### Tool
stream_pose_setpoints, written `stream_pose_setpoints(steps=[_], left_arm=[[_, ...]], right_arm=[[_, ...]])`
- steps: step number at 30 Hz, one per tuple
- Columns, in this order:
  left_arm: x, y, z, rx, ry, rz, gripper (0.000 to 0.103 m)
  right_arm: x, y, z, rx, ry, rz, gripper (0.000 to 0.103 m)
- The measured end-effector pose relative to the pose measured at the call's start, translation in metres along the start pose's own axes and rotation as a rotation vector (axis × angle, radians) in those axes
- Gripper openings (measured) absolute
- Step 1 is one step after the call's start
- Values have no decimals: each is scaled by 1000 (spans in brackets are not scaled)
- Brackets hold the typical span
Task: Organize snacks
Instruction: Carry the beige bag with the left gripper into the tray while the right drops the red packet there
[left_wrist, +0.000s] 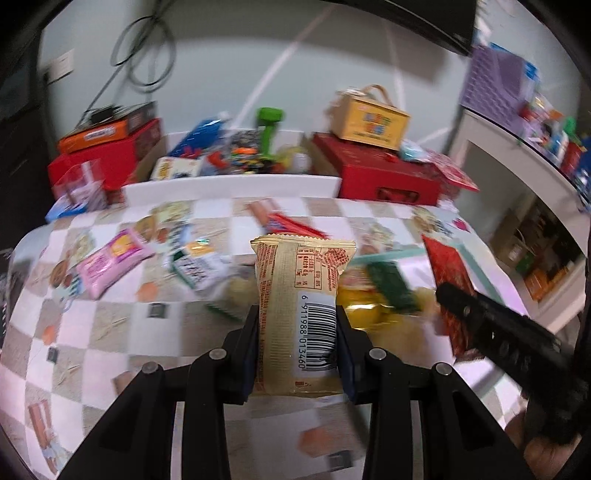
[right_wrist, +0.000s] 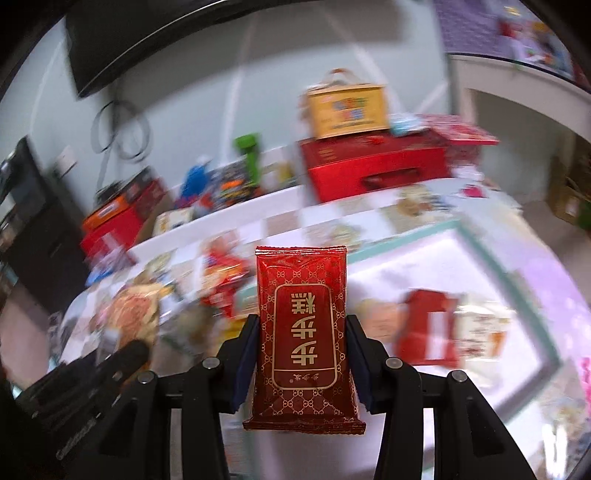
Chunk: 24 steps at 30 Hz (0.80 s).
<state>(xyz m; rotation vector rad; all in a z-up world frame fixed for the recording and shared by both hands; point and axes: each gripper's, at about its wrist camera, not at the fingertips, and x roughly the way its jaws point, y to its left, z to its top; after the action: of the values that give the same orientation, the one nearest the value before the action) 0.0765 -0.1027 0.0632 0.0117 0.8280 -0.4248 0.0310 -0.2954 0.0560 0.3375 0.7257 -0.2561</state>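
Note:
My left gripper is shut on a beige snack packet with a barcode, held upright above the checked tablecloth. My right gripper is shut on a red snack packet with gold lettering, also upright. In the left wrist view the right gripper shows at the right edge with the red packet. The left gripper's finger appears low on the left in the right wrist view. A white tray with a teal rim lies right of the red packet and holds a few packets.
Loose snacks lie on the cloth: a pink packet, a green and white one, yellow ones. A white bin of snacks and red boxes stand at the back. A white shelf stands to the right.

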Motion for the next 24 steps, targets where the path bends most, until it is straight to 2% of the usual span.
stream_pose_setpoints(steps=[3, 14, 18, 24], left_arm=[[4, -23, -2, 46, 11, -39, 38], [18, -96, -19, 188, 65, -146, 38], [28, -112, -25, 218, 89, -160, 38], [40, -126, -30, 241, 104, -166, 38]], right_arm=[[-5, -30, 3, 53, -9, -63, 48], [-24, -104, 4, 191, -33, -172, 48], [-20, -114, 1, 209, -16, -184, 48], [-9, -112, -3, 197, 14, -157, 48]])
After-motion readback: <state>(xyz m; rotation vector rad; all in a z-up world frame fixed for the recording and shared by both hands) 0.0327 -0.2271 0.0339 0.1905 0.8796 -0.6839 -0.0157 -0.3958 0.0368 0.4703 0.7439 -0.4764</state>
